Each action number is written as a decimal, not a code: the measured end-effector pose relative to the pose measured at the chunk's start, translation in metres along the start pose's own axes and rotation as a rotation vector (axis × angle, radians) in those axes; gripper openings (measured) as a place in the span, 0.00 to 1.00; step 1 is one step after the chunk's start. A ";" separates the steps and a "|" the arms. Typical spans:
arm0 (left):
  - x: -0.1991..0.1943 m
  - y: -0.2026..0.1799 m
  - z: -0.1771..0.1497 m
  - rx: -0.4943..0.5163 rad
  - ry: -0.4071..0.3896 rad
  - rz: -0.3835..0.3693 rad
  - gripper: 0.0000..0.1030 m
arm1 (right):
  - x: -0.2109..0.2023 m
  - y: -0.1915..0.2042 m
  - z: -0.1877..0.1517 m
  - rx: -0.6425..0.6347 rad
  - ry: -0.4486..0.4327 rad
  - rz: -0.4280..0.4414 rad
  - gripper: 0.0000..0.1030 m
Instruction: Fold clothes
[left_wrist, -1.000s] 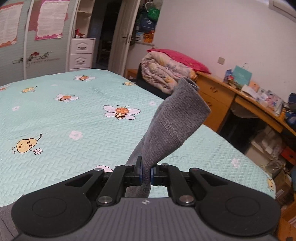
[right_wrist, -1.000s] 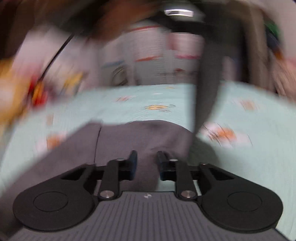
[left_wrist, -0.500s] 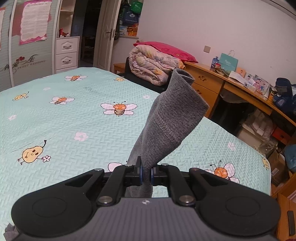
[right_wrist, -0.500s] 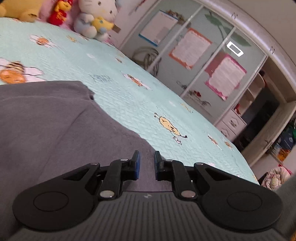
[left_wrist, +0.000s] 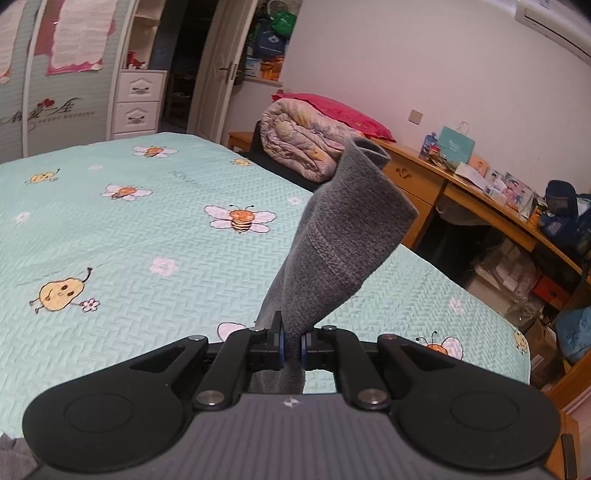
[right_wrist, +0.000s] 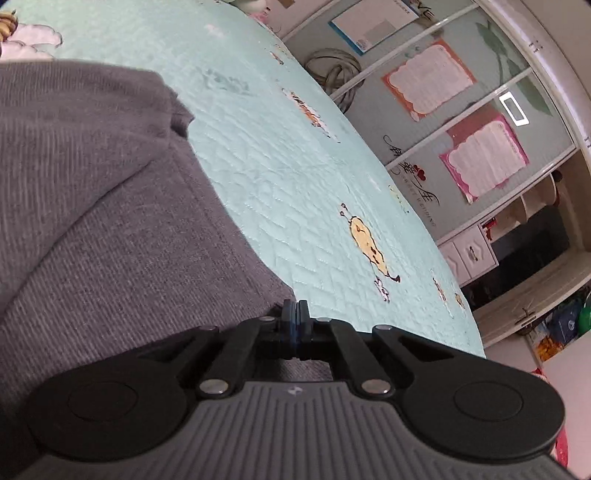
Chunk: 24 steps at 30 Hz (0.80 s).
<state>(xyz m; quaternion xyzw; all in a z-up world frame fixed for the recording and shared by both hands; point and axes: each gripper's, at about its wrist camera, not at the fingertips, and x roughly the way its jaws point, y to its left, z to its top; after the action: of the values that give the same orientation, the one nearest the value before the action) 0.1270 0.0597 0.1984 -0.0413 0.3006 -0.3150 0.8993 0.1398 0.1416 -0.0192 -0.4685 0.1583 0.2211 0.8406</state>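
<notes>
Covering most of both frames, the mint bedspread (left_wrist: 110, 240) carries a grey knit garment (right_wrist: 92, 221) at left of the right view. Its cuff (left_wrist: 343, 229) rises centre frame, clamped in the left gripper (left_wrist: 291, 345). The right gripper (right_wrist: 294, 325) sits pressed together at the garment's edge, whether pinching fabric is unclear.

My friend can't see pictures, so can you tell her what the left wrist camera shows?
The left gripper is shut on a grey garment, whose cuff end sticks up in front of the camera. Behind it spreads a mint green bedspread printed with bees and flowers, and a wooden desk lines the right wall.
</notes>
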 end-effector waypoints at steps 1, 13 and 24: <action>-0.001 0.002 0.000 -0.010 -0.002 0.007 0.07 | -0.009 0.000 -0.002 -0.003 -0.007 -0.026 0.00; -0.012 -0.018 0.005 -0.040 -0.028 0.055 0.07 | -0.084 -0.006 -0.022 0.078 -0.079 -0.091 0.01; 0.002 0.010 -0.005 -0.096 -0.016 0.037 0.07 | 0.015 -0.003 -0.016 0.069 0.086 -0.018 0.00</action>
<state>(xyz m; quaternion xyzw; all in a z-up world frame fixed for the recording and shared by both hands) 0.1314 0.0671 0.1906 -0.0813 0.3087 -0.2831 0.9044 0.1534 0.1299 -0.0326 -0.4496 0.1977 0.1873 0.8507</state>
